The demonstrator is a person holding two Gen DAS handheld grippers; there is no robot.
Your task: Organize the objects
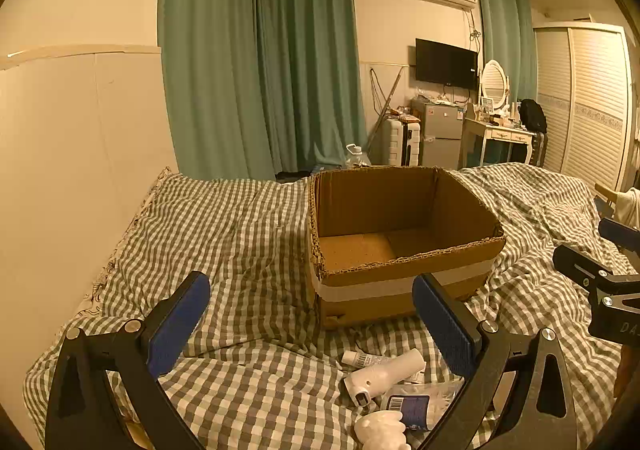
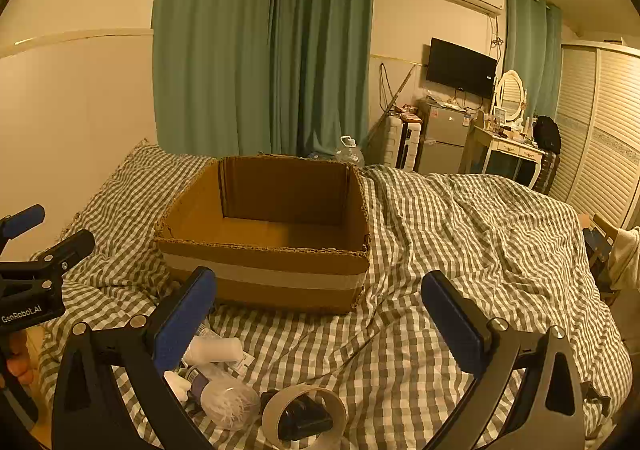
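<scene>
A: Two grippers, both with jaws spread wide and nothing between the blue pads. The left gripper (image 1: 312,314) hangs over the checked bedspread (image 1: 240,234); the right gripper (image 2: 320,314) does the same, and each shows at the edge of the other's view.

B: Where does the cardboard box (image 1: 400,234) sit?

A: On the bedspread, open at the top, its inside bare as far as I can see. A pale tape band runs round its near wall. The cut rim is ragged. Open cloth lies to its left, towards the wall, and a wide rumpled stretch to its right.

B: And the things to sort?

A: In a loose heap on the cloth, just in front of the box's near wall. From the left wrist: a white thermometer gun (image 1: 380,374), a small white tube (image 1: 360,358) touching it, a dark-labelled bottle (image 1: 412,410) and a white figurine (image 1: 380,430). From the right wrist: a tape roll (image 2: 304,414) with a dark object lying inside its ring, a clear bag of white stuff (image 2: 230,402) beside it, and a white roll (image 2: 216,350) by the left pad.
</scene>
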